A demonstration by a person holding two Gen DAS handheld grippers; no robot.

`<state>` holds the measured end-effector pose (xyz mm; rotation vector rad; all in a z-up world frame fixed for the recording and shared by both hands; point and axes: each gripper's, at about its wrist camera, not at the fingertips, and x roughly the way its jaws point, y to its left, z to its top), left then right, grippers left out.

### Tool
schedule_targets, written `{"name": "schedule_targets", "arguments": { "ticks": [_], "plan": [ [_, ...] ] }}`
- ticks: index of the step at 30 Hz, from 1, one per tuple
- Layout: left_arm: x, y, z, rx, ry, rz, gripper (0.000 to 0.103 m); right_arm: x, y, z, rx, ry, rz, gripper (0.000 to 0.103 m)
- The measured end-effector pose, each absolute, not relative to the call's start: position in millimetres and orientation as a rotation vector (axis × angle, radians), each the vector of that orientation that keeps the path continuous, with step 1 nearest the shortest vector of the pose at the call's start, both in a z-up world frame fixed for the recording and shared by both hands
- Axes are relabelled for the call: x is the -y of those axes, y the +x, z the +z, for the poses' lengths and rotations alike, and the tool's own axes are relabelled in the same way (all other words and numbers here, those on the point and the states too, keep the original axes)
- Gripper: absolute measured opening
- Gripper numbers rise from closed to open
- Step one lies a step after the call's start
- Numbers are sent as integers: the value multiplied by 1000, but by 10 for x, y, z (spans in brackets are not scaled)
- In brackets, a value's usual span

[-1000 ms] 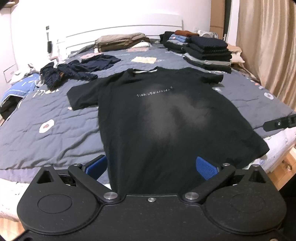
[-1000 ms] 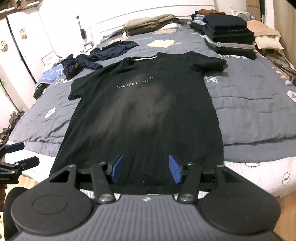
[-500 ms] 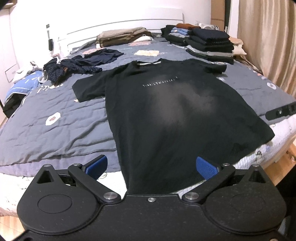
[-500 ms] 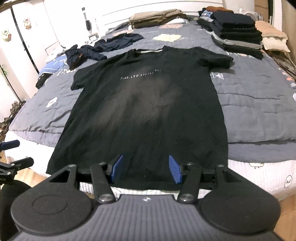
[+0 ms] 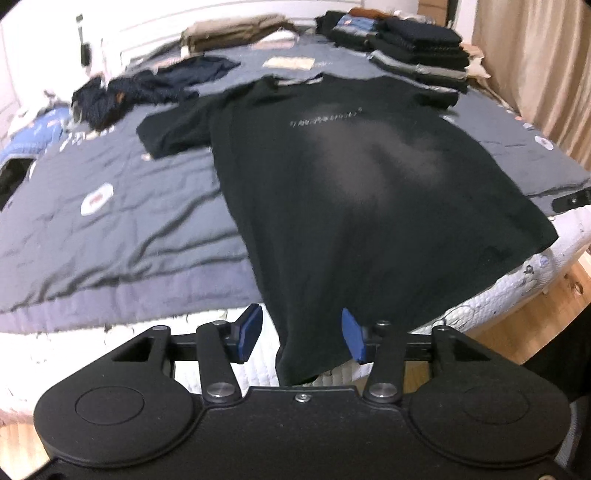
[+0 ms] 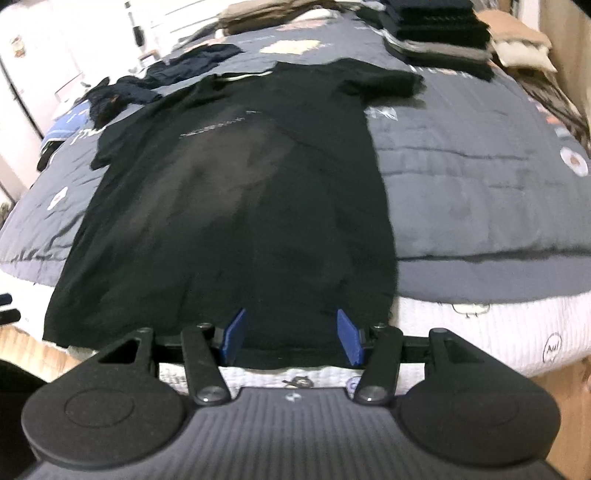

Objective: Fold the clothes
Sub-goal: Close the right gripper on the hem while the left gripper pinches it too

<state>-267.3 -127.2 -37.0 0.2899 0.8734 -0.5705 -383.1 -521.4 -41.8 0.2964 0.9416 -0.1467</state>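
A black T-shirt lies flat on the grey quilt, collar toward the headboard and hem hanging over the near edge of the bed. My left gripper is at the hem's left corner. Its jaws are closing; the drooping corner hangs between the blue pads, and the left pad stands clear of the cloth. In the right wrist view the T-shirt runs down to my right gripper, which is open with the hem near the right corner lying between its pads. The right gripper's tip also shows beyond the shirt.
Stacks of folded dark clothes stand at the back right and a beige pile sits by the headboard. Loose dark garments lie at the back left. A curtain hangs on the right above wooden floor.
Both grippers have dropped toward the bed's near edge and the shirt's hem. The left jaws have narrowed from wide open, and the hem's corner now hangs between them.
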Motion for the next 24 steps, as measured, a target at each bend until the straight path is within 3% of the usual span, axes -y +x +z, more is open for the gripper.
{"name": "schedule_targets", "arguments": {
  "ticks": [24],
  "plan": [
    [1361, -2609, -838, -1051, 486, -629, 50, 5710, -3811, -864, -1079, 338, -195, 54]
  ]
}}
